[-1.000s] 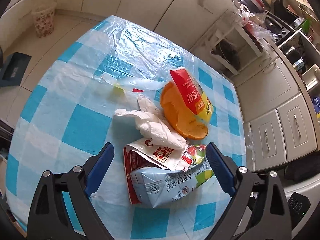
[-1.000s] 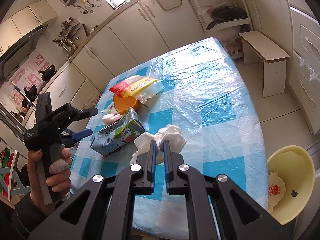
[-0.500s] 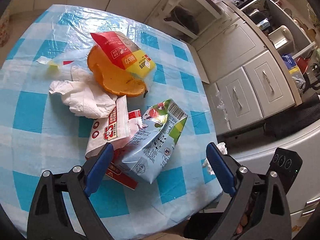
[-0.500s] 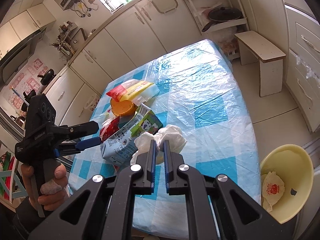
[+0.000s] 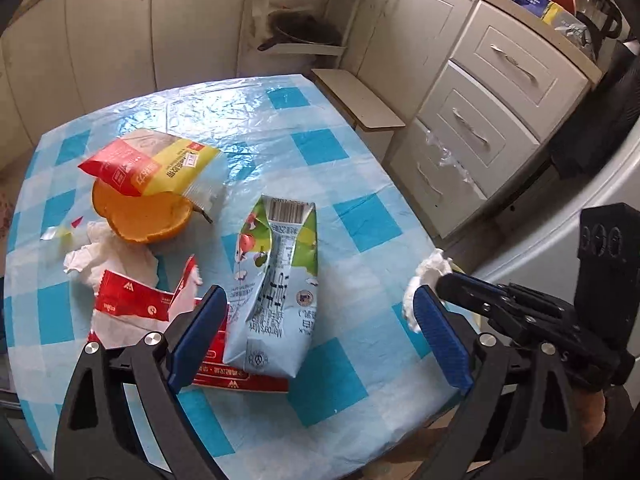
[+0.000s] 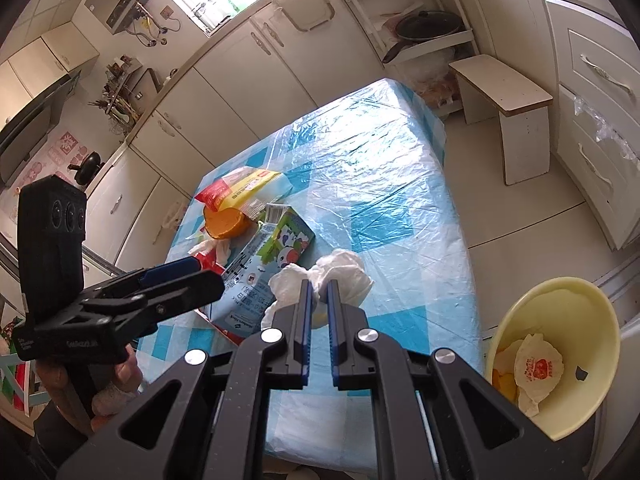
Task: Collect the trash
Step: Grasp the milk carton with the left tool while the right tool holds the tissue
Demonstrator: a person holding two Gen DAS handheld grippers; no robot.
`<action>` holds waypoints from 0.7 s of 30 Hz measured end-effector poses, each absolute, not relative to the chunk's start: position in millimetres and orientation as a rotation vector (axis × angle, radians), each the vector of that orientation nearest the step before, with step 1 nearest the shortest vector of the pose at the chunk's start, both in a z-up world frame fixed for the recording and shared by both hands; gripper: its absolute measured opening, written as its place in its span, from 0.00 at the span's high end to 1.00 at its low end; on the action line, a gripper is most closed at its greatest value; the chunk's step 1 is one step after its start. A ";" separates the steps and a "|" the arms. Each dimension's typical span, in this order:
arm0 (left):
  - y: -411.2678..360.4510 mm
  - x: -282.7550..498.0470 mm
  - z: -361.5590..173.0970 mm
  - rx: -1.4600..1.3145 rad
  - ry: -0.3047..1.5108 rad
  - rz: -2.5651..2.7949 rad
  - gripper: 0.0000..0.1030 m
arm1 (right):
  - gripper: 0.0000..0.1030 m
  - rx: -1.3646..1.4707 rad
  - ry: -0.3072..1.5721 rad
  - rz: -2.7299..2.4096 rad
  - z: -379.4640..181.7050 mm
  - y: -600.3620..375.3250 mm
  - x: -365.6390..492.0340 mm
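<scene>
My right gripper [image 6: 319, 294] is shut on a crumpled white tissue [image 6: 344, 272], lifted just over the table's near right part; the same tissue [image 5: 430, 270] shows at the right in the left wrist view. My left gripper [image 5: 316, 326] hangs open over a squashed blue and green milk carton [image 5: 276, 280] without touching it. Beside the carton lie a red and white wrapper [image 5: 132, 308], another white tissue [image 5: 108, 258], an orange peel half [image 5: 144, 216] and a red and yellow snack bag [image 5: 156, 166]. A yellow bin [image 6: 560, 364] with trash inside stands on the floor right of the table.
The table wears a blue and white checked cloth [image 6: 384, 184] under clear plastic. A small wooden stool [image 6: 504, 100] stands at its far right corner. White cabinets and drawers [image 5: 492, 112] line the walls. A hand [image 6: 112, 396] holds the left gripper's handle.
The left gripper has swung and rolled round the trash pile, so the carton now lies lengthwise between its open fingers. The right gripper stays shut on the tissue and has shifted slightly.
</scene>
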State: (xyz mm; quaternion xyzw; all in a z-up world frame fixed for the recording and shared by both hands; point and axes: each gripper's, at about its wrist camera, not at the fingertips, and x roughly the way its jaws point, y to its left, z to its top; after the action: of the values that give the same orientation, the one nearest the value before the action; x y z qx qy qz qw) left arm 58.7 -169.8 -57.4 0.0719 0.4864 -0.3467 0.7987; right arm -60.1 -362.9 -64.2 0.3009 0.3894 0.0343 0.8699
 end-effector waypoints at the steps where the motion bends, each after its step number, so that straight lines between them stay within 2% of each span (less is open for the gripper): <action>1: -175.3 61.2 -60.4 0.168 1.053 -0.715 0.12 | 0.92 0.630 0.817 0.069 -65.0 -364.5 -60.6; 7: -208.0 72.0 -84.5 0.229 1.090 -0.585 0.12 | 0.92 0.638 0.821 0.055 -67.5 -372.1 -64.2; 15: -233.0 49.0 -98.8 0.426 1.019 -0.530 0.13 | 0.92 0.639 0.840 0.047 -72.8 -378.0 -64.5; 17: -234.5 45.1 -98.8 0.445 0.995 -0.506 0.20 | 0.92 0.630 0.846 0.049 -73.1 -375.7 -63.8; 19: -236.9 40.9 -98.5 0.476 0.976 -0.489 0.39 | 0.92 0.623 0.850 0.047 -73.3 -374.6 -63.6; 21: -237.4 38.6 -98.5 0.481 0.977 -0.486 0.50 | 0.92 0.621 0.852 0.043 -73.6 -374.1 -64.0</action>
State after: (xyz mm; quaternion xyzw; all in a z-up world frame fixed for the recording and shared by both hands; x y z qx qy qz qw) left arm 38.6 -237.4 -98.5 0.2264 0.4601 -0.2288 0.8275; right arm -64.0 -374.1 -73.6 0.2962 0.4064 0.0203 0.8641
